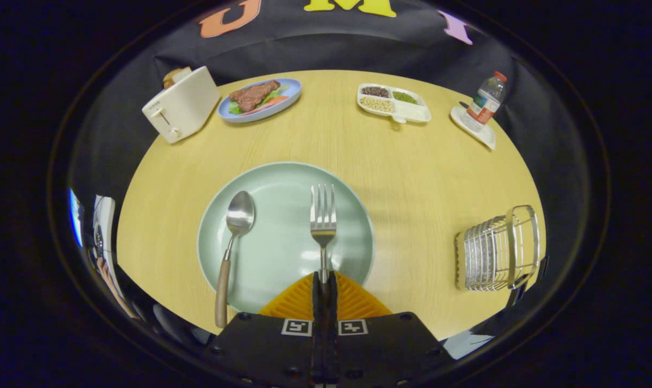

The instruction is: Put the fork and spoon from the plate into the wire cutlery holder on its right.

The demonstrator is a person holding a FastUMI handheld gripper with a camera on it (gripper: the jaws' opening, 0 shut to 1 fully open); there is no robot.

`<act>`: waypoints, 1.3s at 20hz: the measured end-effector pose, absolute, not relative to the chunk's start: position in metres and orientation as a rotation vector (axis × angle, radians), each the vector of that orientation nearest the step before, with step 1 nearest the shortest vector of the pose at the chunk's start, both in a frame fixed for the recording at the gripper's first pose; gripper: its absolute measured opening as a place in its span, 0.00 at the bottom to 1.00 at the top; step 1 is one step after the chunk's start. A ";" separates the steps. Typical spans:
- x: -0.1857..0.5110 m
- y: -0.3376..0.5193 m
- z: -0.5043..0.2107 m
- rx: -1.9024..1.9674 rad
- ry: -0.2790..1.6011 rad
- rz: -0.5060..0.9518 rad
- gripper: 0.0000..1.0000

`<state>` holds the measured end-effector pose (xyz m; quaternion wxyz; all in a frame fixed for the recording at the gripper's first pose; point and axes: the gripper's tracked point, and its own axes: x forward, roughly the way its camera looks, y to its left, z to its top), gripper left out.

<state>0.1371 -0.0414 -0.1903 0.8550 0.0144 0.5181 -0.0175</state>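
Fork (323,223) lies on the green plate (282,183), its handle seemingly clamped between the clenched orange fingers (352,302). The spoon (234,237) lies left of it; the wire cutlery holder (497,249) stands far right on the surface (423,178).

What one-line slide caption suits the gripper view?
Tool shut on the fork over the green plate; spoon alongside, wire cutlery holder waiting right.

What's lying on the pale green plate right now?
Wooden-handled spoon and steel fork on the pale green plate. Gripper jaws are shut on the fork's handle, hiding it.
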 end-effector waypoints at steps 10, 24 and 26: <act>0.109 -0.107 -0.128 0.096 0.965 -0.052 0.03; 0.069 -0.236 -0.095 0.147 0.929 -0.138 0.04; 0.066 -0.242 -0.098 0.150 0.941 -0.132 0.05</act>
